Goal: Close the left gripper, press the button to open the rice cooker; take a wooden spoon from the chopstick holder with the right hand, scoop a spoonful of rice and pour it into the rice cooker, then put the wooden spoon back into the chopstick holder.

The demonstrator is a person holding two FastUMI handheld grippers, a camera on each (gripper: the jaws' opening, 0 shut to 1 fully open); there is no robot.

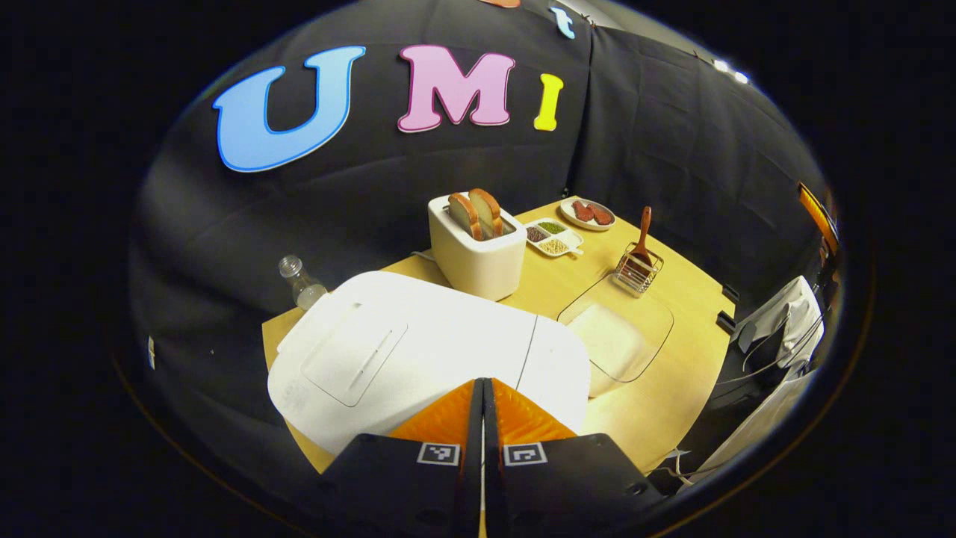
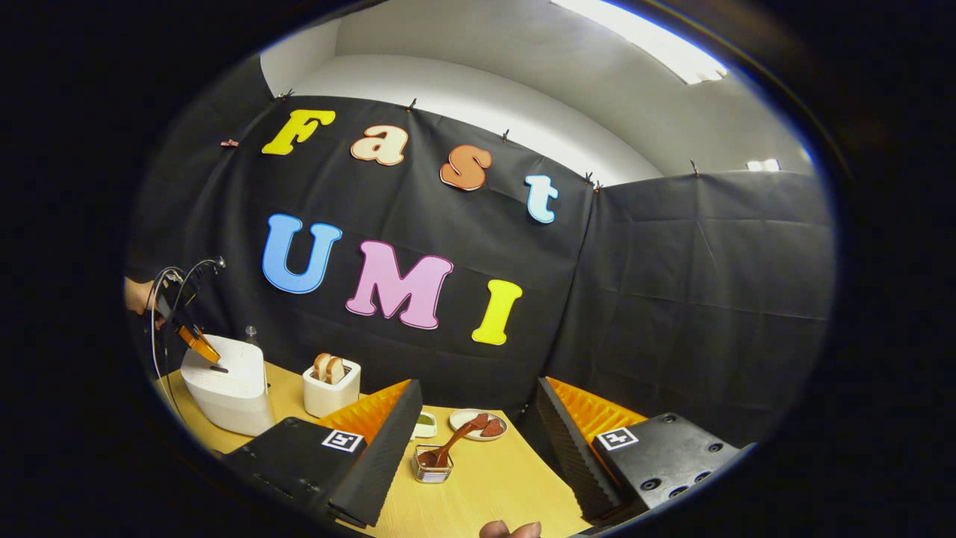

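Observation:
The white rice cooker (image 1: 418,359) stands with its lid down, right in front of my left gripper (image 1: 482,387). That gripper is shut with nothing between its fingers, its tips close over the cooker's front edge. In the right gripper view, the left gripper (image 2: 200,345) points down at the top of the cooker (image 2: 228,388); contact cannot be told. A wooden spoon (image 1: 643,233) stands in the wire chopstick holder (image 1: 639,270). A clear dish of rice (image 1: 614,338) lies right of the cooker. My right gripper (image 2: 478,448) is open, above and short of the holder (image 2: 433,465) and spoon (image 2: 452,443).
A white toaster (image 1: 478,250) with two bread slices stands behind the cooker. Beyond it are a divided seasoning dish (image 1: 553,237) and a plate of meat (image 1: 588,214). A small bottle (image 1: 300,282) sits at the table's far left corner. A person's fingertips (image 2: 511,529) show at the bottom edge.

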